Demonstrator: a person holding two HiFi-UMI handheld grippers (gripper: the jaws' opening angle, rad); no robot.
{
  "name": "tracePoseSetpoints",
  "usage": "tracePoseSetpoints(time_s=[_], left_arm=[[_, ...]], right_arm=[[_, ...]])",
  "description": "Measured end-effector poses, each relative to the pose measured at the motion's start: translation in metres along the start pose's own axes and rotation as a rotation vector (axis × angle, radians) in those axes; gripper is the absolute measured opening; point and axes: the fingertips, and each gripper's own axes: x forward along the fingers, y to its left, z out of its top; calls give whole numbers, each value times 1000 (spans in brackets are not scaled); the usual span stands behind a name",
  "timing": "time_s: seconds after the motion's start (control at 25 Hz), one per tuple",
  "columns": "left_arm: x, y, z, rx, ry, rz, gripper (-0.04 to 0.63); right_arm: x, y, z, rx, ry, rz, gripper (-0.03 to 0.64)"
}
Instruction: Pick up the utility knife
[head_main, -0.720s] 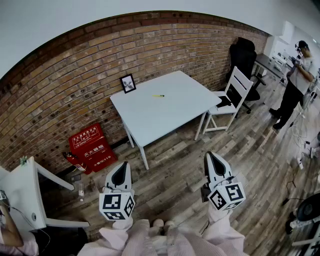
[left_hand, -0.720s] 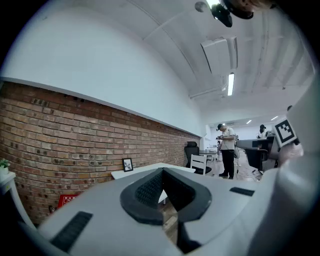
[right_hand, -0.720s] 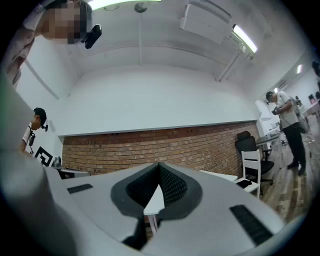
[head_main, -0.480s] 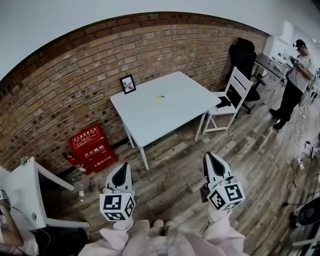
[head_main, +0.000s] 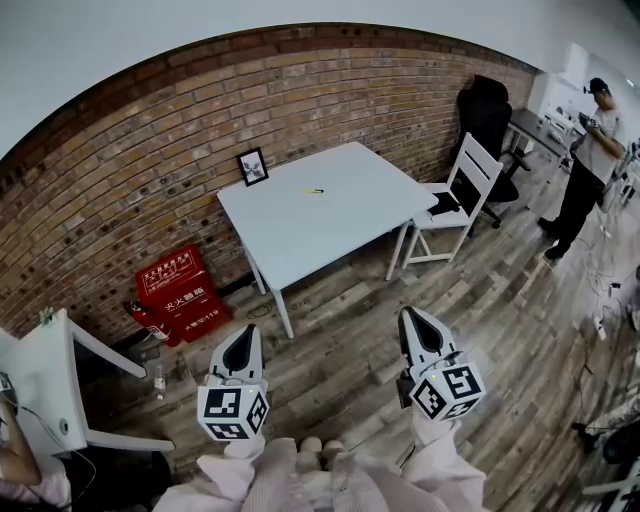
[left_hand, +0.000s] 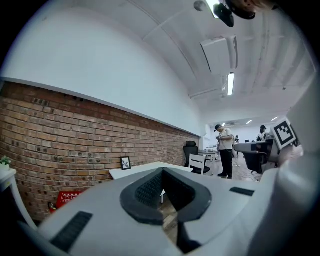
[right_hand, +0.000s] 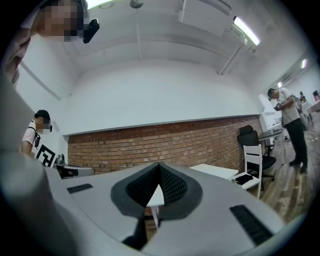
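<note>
1. The utility knife (head_main: 314, 190) shows only as a small yellow-green sliver. It lies flat on the white table (head_main: 330, 235), on the half of the top nearer the brick wall (head_main: 150, 150). Nothing touches it.
2. The left gripper (head_main: 245, 335) is held about level above the wooden floor (head_main: 340, 330), out in front of the table's near left leg. It is well apart from the table. Its own view shows the jaws closed tip to tip, with nothing caught between them.
3. The right gripper (head_main: 408, 320) hangs over the floor in front of the table's near right leg, also well apart from the table. Its jaws are pressed together and empty, and the table's edge shows far off through the gap below the tips.
4. A small black picture frame (head_main: 252, 166) stands upright on the table's back left corner, against the wall.
5. A white chair (head_main: 455, 195) stands just beside the table's right side, with a dark flat thing (head_main: 443, 206) lying on its seat.
6. A black office chair (head_main: 487, 112) stands beyond the white chair, farther right of the table and near the wall.
7. A red box (head_main: 180, 290) sits on the floor left of the table, against the wall. A fire extinguisher (head_main: 147, 322) lies just beside it, on the side away from the table.
8. A person (head_main: 588, 160) in a light top and dark trousers stands far right of the table, past both chairs.
</note>
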Motion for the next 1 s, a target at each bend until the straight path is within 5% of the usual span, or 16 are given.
tracePoseSetpoints(time_s=[0.32, 0.68, 1.0], left_arm=[[3, -18, -6, -3, 3, -7, -6], [13, -13, -11, -17, 12, 16, -6], [38, -7, -18, -23, 30, 18, -6]], right_arm=[[0, -11, -3, 25, 13, 15, 10], [10, -21, -12, 44, 35, 33, 127], [33, -39, -20, 54, 38, 30, 166]])
